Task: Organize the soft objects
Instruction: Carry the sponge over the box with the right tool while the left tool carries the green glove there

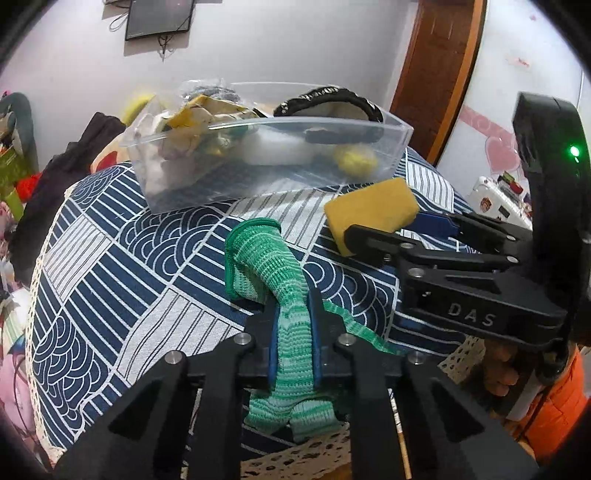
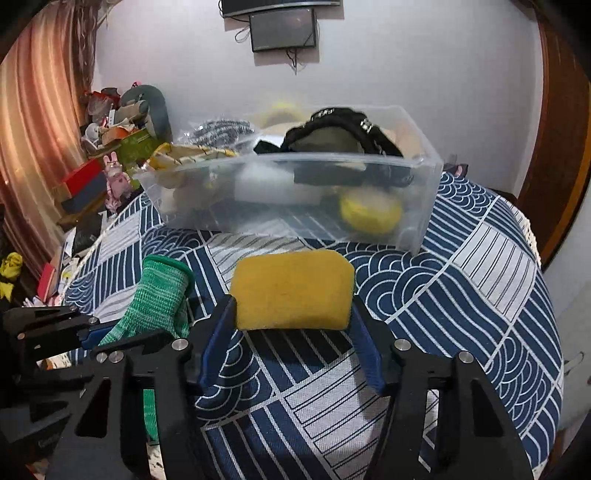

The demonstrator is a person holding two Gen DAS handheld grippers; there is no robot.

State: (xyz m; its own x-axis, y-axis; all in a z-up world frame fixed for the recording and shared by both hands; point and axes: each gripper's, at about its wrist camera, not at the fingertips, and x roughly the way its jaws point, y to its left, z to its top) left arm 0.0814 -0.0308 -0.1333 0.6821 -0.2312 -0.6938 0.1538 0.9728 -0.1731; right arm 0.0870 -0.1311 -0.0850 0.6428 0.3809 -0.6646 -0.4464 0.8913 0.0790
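My left gripper (image 1: 292, 314) is shut on a green knitted glove (image 1: 269, 258), whose cuff points toward the clear plastic bin (image 1: 399, 147). The glove also shows in the right wrist view (image 2: 157, 302). My right gripper (image 2: 293, 314) is shut on a yellow sponge (image 2: 293, 290), held above the patterned cloth; the sponge also shows in the left wrist view (image 1: 369, 214), to the right of the glove. The bin (image 2: 424, 206) stands at the back of the table and holds several soft things, among them a black cap (image 2: 332, 129) and a yellow round pad (image 2: 369, 210).
A blue and white patterned tablecloth (image 2: 480, 295) covers the round table. Cluttered boxes and toys (image 2: 110, 155) stand to the left by a curtain. A wooden door frame (image 1: 436, 74) is at the right. A dark screen (image 2: 283, 29) hangs on the wall.
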